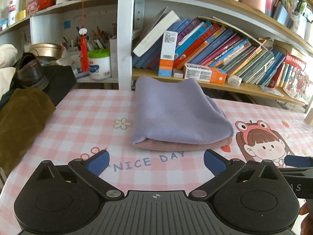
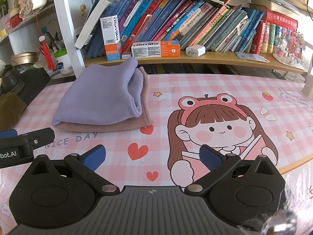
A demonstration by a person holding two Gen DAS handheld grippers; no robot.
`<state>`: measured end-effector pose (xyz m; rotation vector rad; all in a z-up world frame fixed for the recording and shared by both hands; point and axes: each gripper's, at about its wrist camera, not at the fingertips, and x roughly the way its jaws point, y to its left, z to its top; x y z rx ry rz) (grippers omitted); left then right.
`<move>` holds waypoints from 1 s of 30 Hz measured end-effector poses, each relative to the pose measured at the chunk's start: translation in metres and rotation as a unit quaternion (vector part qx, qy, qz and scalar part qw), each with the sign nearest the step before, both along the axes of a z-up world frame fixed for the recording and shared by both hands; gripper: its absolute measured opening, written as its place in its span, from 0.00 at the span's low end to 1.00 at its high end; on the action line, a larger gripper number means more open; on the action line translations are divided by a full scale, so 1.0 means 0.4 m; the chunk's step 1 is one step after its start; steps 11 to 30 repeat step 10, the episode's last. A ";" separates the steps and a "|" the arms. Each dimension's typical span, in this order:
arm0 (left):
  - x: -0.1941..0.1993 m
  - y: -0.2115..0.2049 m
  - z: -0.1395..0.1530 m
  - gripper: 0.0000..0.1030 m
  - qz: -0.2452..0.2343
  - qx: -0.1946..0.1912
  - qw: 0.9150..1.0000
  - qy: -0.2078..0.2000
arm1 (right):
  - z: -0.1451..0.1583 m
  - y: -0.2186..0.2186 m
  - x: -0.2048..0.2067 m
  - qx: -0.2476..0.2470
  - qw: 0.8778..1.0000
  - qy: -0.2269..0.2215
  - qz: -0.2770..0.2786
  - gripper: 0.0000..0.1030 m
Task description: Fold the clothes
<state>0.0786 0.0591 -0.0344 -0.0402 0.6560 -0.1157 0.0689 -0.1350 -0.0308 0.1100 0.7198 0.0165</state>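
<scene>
Nearest the left wrist camera, the left gripper [image 1: 155,161] hovers over the desk with its two blue-padded fingers [image 1: 97,161] spread wide and nothing between them. The right gripper [image 2: 152,156], seen from its own camera, stands likewise wide apart and empty, its blue pads [image 2: 210,157] above the printed cartoon girl [image 2: 215,129] in a frog hat. Each camera catches the other gripper at its edge, so the two tools sit side by side, close together. Beneath them lies a pink-and-white checked desk mat [image 1: 88,117] with the words "NICE DAY" [image 1: 148,161], red hearts [image 2: 138,150] and a small white flower [image 1: 122,123]. Just beyond the left gripper's fingertips, apart from both tools, the folded clothes rest on the mat: a lavender fleece garment [image 1: 176,113] folded flat on top of a dusty pink garment [image 1: 182,145], whose edge shows along the near and right sides. Their exact kind is hard to tell, as only folded cloth shows. To the left of the mat lies an olive-brown cloth [image 1: 21,121], and behind it a dark leather shoe [image 1: 29,71] sits on a black box [image 1: 60,82]. Farthest back, a wooden bookshelf [image 2: 225,59] holds a row of leaning books [image 2: 185,21], an upright toothpaste box [image 2: 111,37], another lying flat [image 2: 155,49], a white charger plug [image 2: 195,51], and, left of a white post, a green-lidded white tub [image 1: 98,62] and a red tassel [image 1: 84,54].
</scene>
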 end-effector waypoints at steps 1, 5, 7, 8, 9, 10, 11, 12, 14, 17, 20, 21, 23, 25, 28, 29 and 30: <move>-0.001 -0.001 0.001 1.00 -0.001 0.000 1.000 -0.002 | 0.000 0.000 0.000 0.000 1.000 0.000 0.000 1.00; -0.006 -0.004 0.003 1.00 -0.002 0.001 1.000 -0.005 | 0.002 0.000 0.000 0.001 1.000 0.000 0.000 1.00; -0.007 -0.005 0.004 1.00 -0.002 0.002 1.000 -0.006 | 0.002 0.000 0.000 0.001 1.000 0.000 0.000 1.00; -0.007 -0.005 0.005 1.00 -0.001 0.002 1.000 -0.006 | 0.002 0.000 0.000 0.001 1.000 0.000 0.000 1.00; -0.007 -0.005 0.005 1.00 0.000 0.003 1.000 -0.006 | 0.002 0.000 -0.001 0.001 1.000 -0.001 0.000 1.00; -0.007 -0.005 0.005 1.00 0.001 0.003 1.000 -0.005 | 0.003 0.000 -0.002 0.001 1.000 -0.001 0.000 1.00; -0.007 -0.005 0.005 1.00 0.001 0.003 1.000 -0.005 | 0.003 0.000 -0.002 0.001 1.000 -0.001 0.000 1.00; -0.007 -0.005 0.005 1.00 0.001 0.003 1.000 -0.005 | 0.003 0.000 -0.002 0.001 1.000 -0.001 0.000 1.00; -0.007 -0.005 0.005 1.00 0.001 0.003 1.000 -0.005 | 0.003 0.000 -0.002 0.001 1.000 -0.001 0.000 1.00; -0.007 -0.005 0.005 1.00 0.001 0.003 1.000 -0.005 | 0.003 0.000 -0.002 0.001 1.000 -0.001 0.000 1.00; -0.007 -0.005 0.005 1.00 0.001 0.003 1.000 -0.005 | 0.003 0.000 -0.002 0.001 1.000 -0.001 0.000 1.00; -0.007 -0.005 0.005 1.00 0.001 0.003 1.000 -0.005 | 0.003 0.000 -0.002 0.001 1.000 -0.001 0.000 1.00; -0.007 -0.005 0.005 1.00 0.001 0.003 1.000 -0.005 | 0.003 0.000 -0.002 0.001 1.000 -0.001 0.000 1.00; -0.007 -0.005 0.005 1.00 0.001 0.003 1.000 -0.005 | 0.003 0.000 -0.002 0.001 1.000 -0.001 0.000 1.00; -0.007 -0.005 0.005 1.00 0.001 0.003 1.000 -0.005 | 0.003 0.000 -0.002 0.001 1.000 -0.001 0.000 1.00; -0.007 -0.005 0.005 1.00 0.001 0.003 1.000 -0.005 | 0.003 0.000 -0.002 0.001 1.000 -0.001 0.000 1.00; -0.007 -0.005 0.005 1.00 0.001 0.003 1.000 -0.005 | 0.003 0.000 -0.002 0.001 1.000 -0.001 0.000 1.00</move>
